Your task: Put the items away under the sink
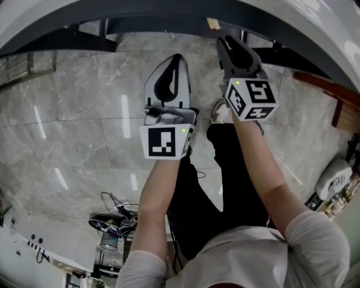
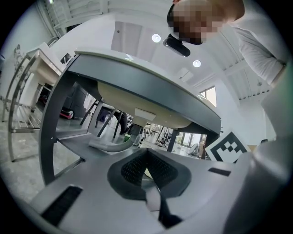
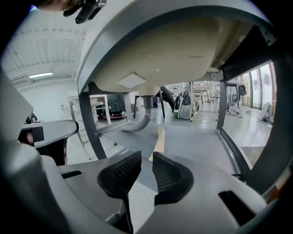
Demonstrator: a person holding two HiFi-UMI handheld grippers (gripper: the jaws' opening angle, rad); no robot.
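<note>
My left gripper (image 1: 178, 58) is shut with nothing in it; its black pads (image 2: 158, 167) meet at the tips. My right gripper (image 1: 223, 41) stands a narrow crack open and empty, its pads (image 3: 169, 176) just apart. Both point at the space under the white sink (image 1: 185, 8). The beige underside of the basin (image 3: 174, 50) hangs above a grey drain pipe (image 3: 143, 116) and a dark shelf (image 3: 192, 141). A tan strip (image 3: 159, 139) lies on that shelf. None of the items to be put away shows in any view.
Dark frame legs (image 3: 94, 128) stand on both sides of the opening (image 2: 48, 132). The person's dark trouser legs (image 1: 225, 185) and a shoe (image 1: 220, 111) are on the marble floor (image 1: 73, 124). Cables and a small device (image 1: 109, 225) lie at the lower left.
</note>
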